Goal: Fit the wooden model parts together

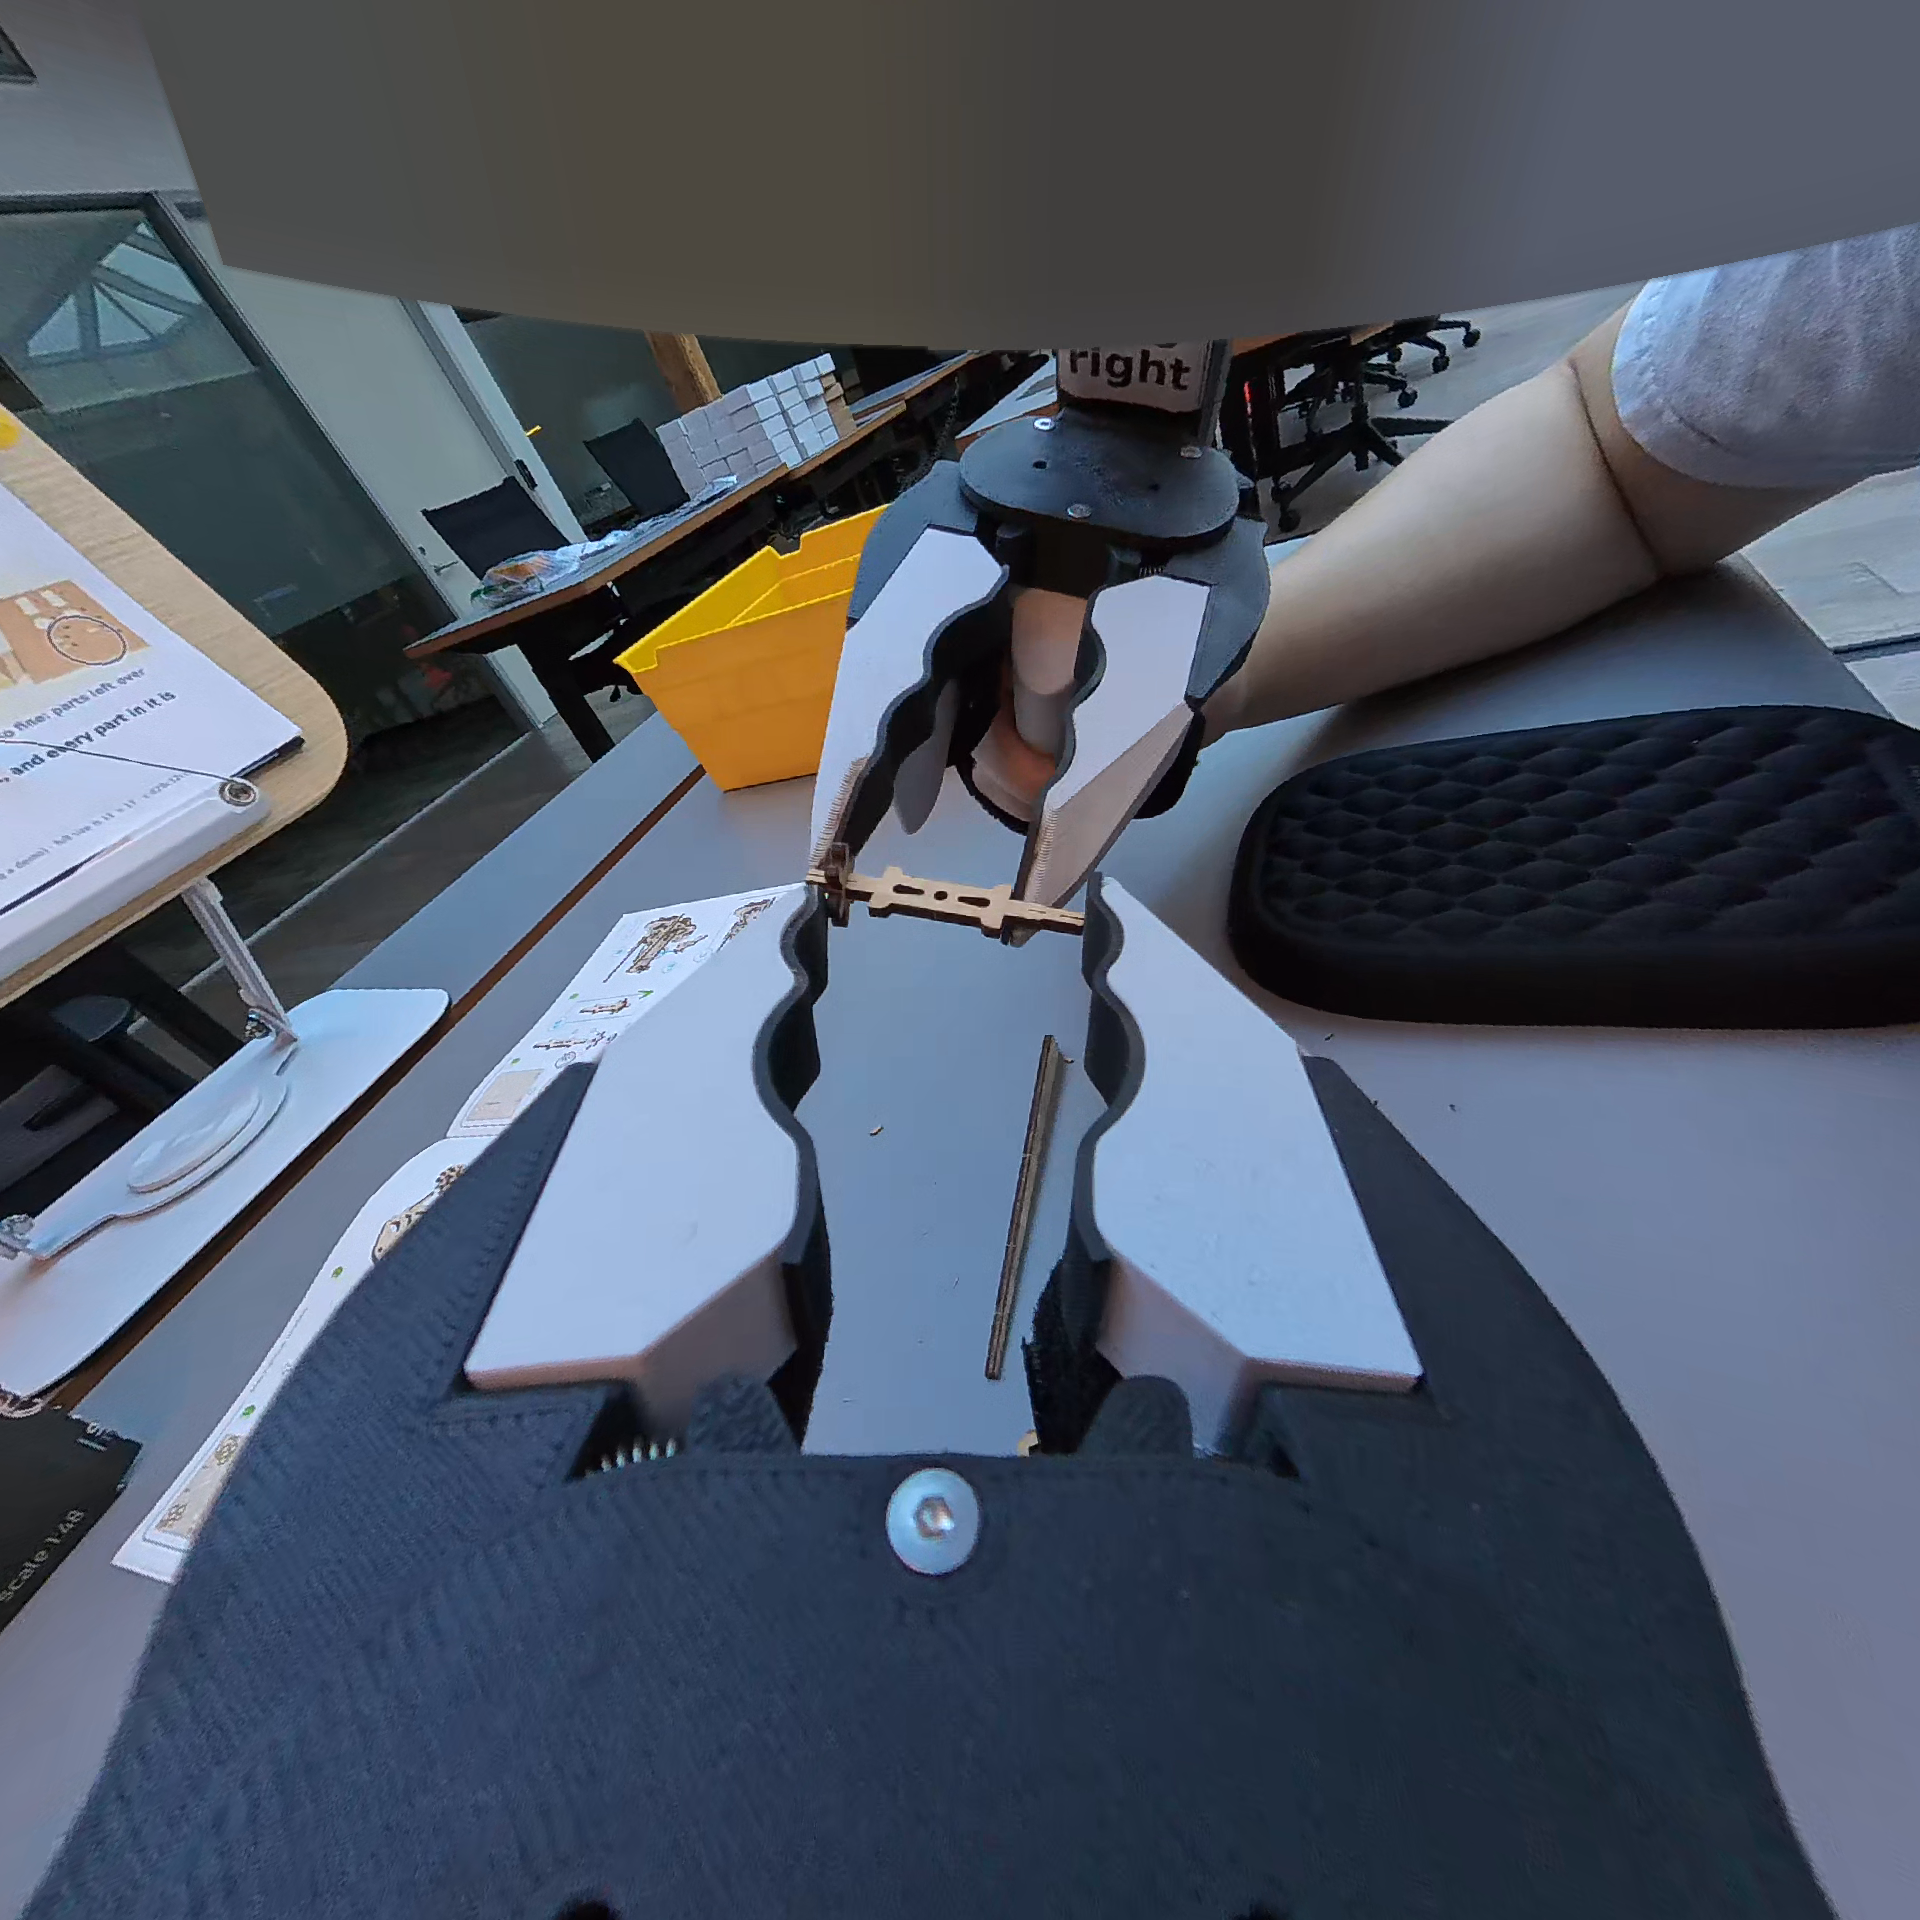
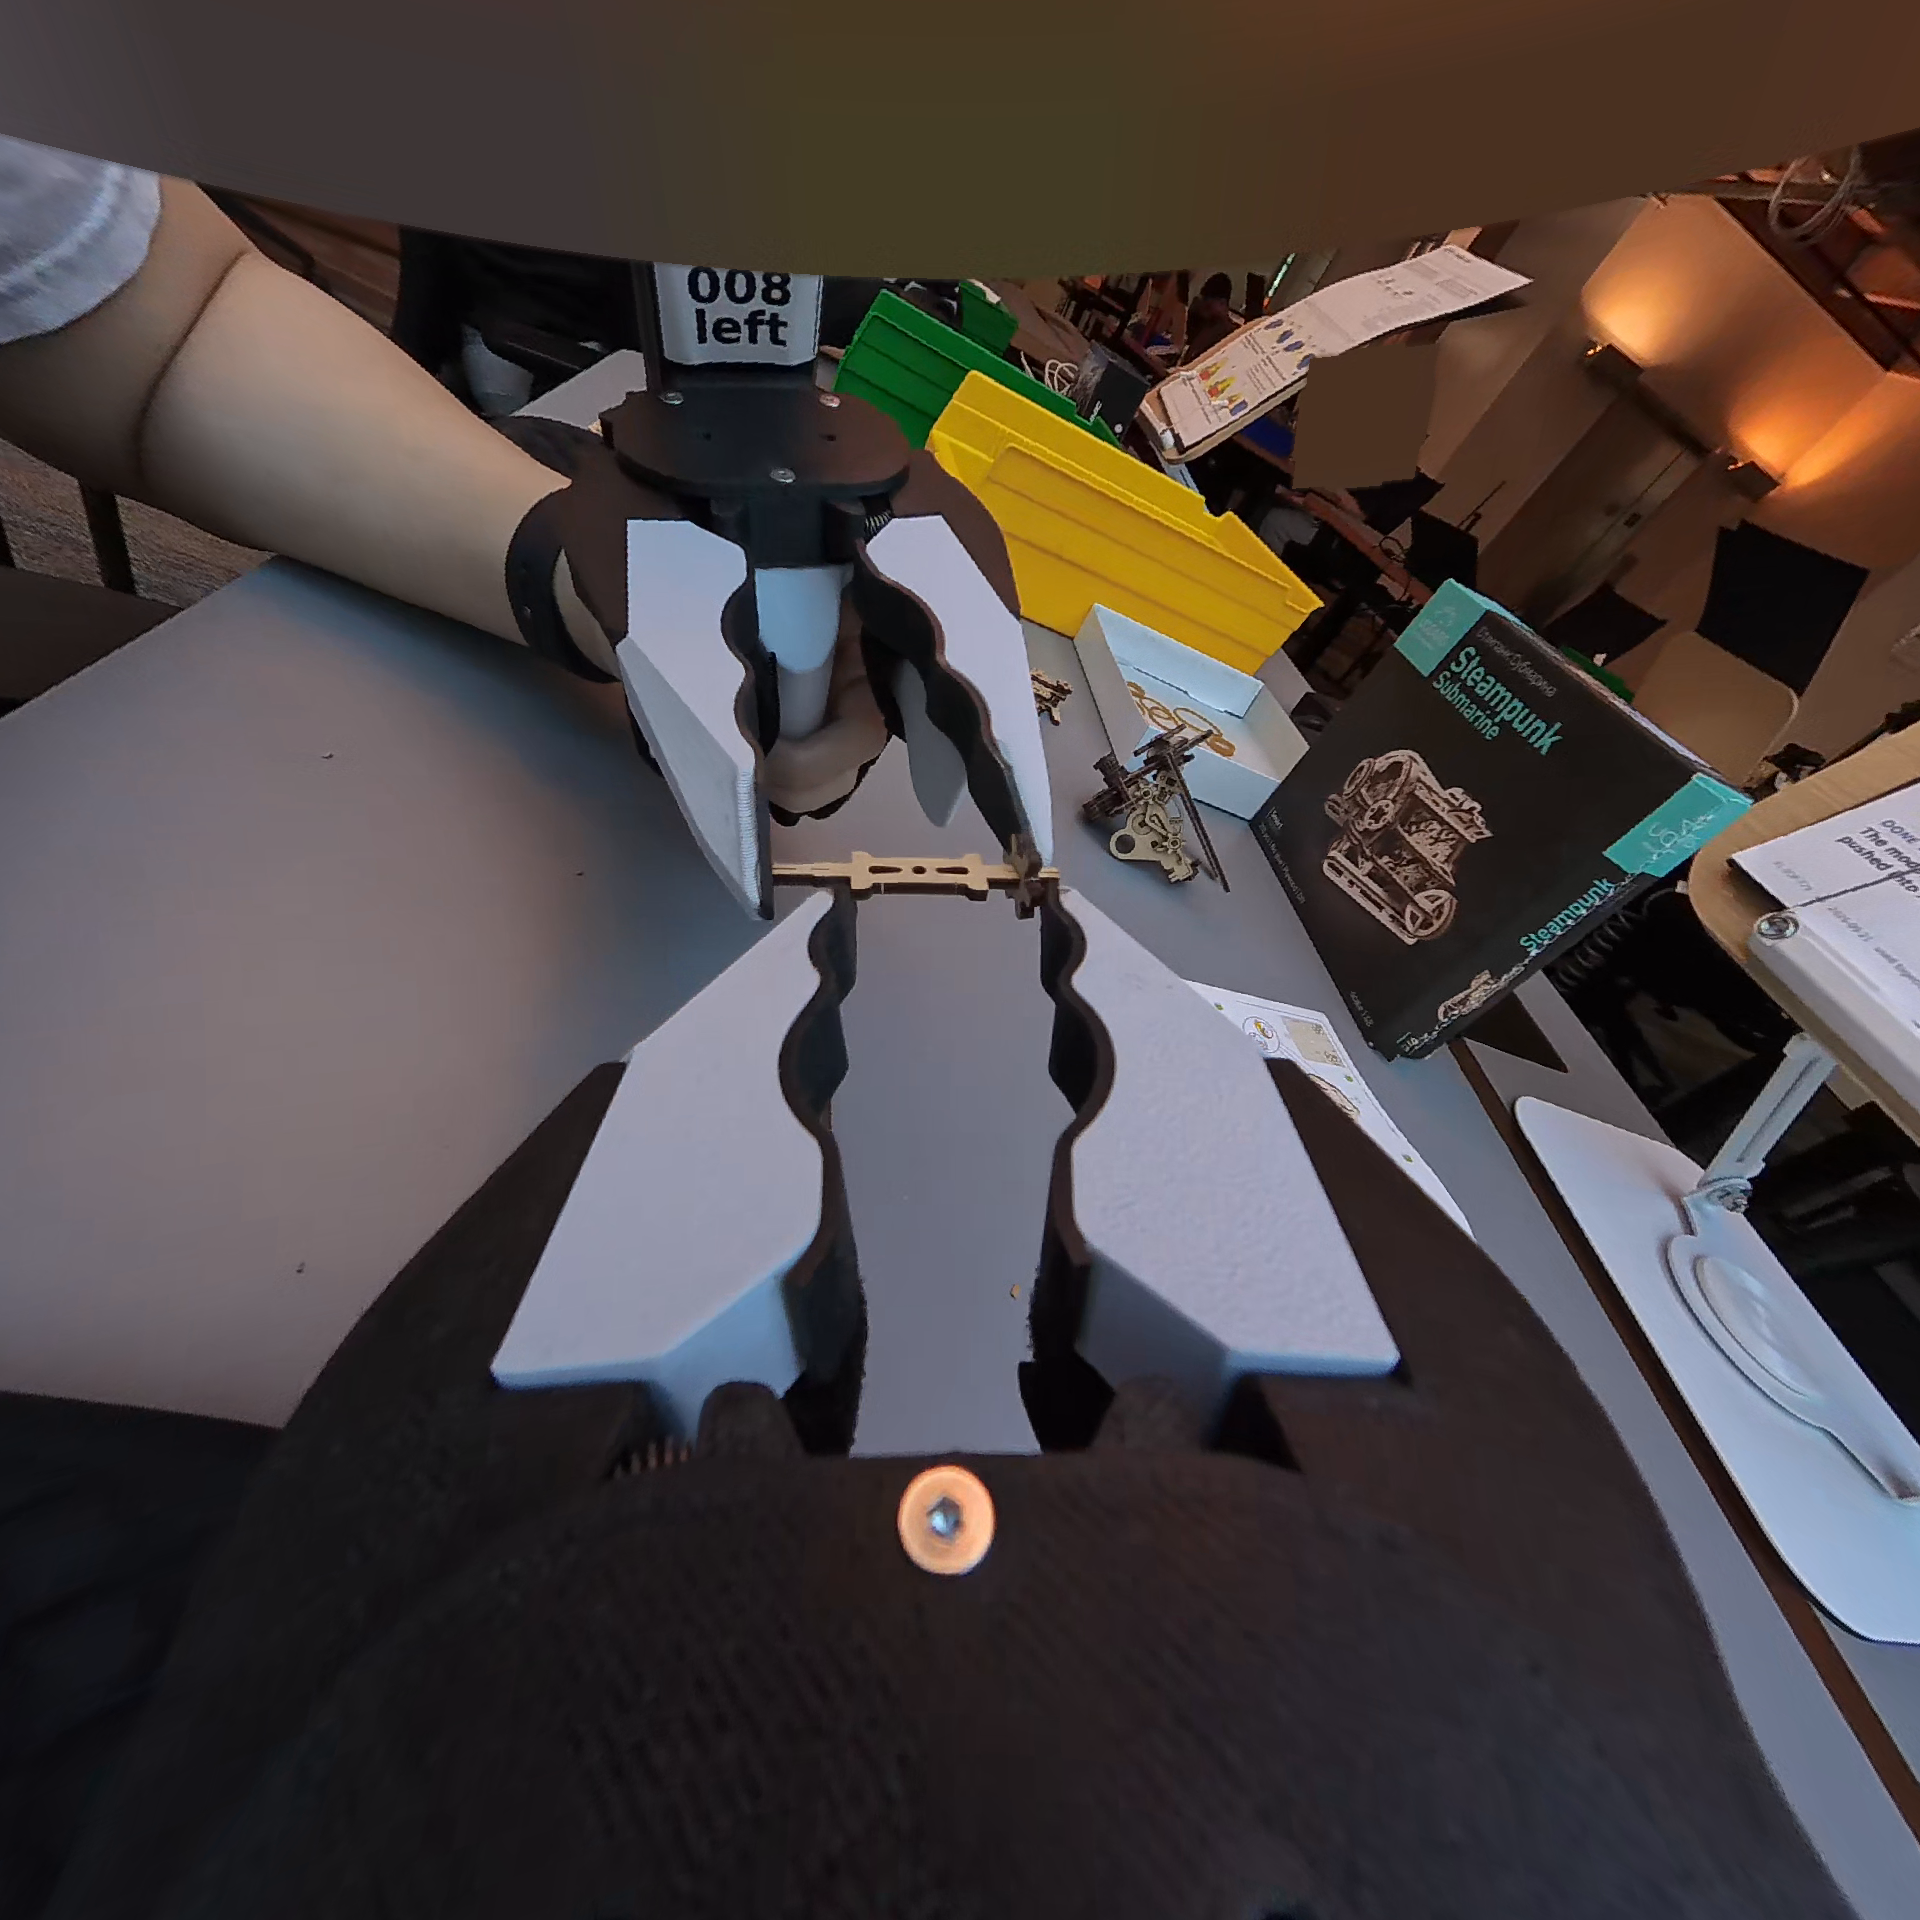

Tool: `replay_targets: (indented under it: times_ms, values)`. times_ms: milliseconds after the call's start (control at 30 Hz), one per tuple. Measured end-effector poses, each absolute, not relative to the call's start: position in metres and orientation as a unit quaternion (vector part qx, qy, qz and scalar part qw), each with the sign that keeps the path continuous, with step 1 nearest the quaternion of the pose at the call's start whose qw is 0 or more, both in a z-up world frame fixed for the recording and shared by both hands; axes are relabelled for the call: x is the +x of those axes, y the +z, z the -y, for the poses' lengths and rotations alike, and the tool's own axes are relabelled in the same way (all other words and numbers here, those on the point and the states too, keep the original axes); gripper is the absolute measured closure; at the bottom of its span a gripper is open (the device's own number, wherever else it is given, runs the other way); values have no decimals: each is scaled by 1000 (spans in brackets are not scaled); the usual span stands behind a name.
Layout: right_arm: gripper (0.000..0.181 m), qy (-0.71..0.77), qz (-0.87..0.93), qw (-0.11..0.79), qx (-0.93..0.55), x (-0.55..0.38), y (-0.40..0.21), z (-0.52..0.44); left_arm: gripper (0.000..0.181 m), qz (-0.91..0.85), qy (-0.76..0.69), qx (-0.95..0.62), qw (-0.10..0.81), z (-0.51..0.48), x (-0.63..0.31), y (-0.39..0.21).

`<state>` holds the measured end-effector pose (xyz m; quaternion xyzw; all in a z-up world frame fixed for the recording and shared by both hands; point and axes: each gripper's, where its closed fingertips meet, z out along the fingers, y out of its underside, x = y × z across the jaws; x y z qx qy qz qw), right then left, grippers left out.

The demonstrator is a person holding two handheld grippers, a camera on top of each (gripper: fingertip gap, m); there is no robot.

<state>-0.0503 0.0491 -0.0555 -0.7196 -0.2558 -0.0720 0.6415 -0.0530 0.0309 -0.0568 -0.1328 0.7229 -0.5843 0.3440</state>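
Observation:
A thin wooden strip (image 1: 951,899) with notches and slots hangs level above the grey table (image 1: 1558,1195), between the two grippers, which face each other. A small dark wooden cross piece (image 1: 834,871) sits on one end of it. My left gripper (image 1: 956,912) is closed on the strip lengthwise, one fingertip at each end. My right gripper (image 2: 940,902) is closed on the same strip (image 2: 914,873), one finger at the cross piece (image 2: 1023,873), the other farther along. A loose thin wooden stick (image 1: 1023,1205) lies on the table under my left gripper.
A partly built wooden model (image 2: 1143,800), a white tray (image 2: 1247,727) and a dark kit box (image 2: 1475,810) stand to one side. Yellow bin (image 1: 748,665) and green bin (image 2: 935,353) are behind. A black mat (image 1: 1579,862), an instruction sheet (image 1: 644,977) and a document stand (image 1: 135,727) flank the work area. Both grippers' tips are close together, under 4 cm apart.

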Motion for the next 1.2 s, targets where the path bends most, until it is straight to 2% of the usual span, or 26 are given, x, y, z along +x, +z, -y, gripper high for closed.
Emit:
replay_targets:
  times_ms: [1000, 1200]
  values:
    - [152, -150, 255, 656, -695, -53, -44, -50, 133, -714, -579, -130, 371, -32, -53, -46]
    - [151, -129, 257, 653, -701, -52, -44, -50, 133, -713, -580, -135, 370, -32, -52, -45]
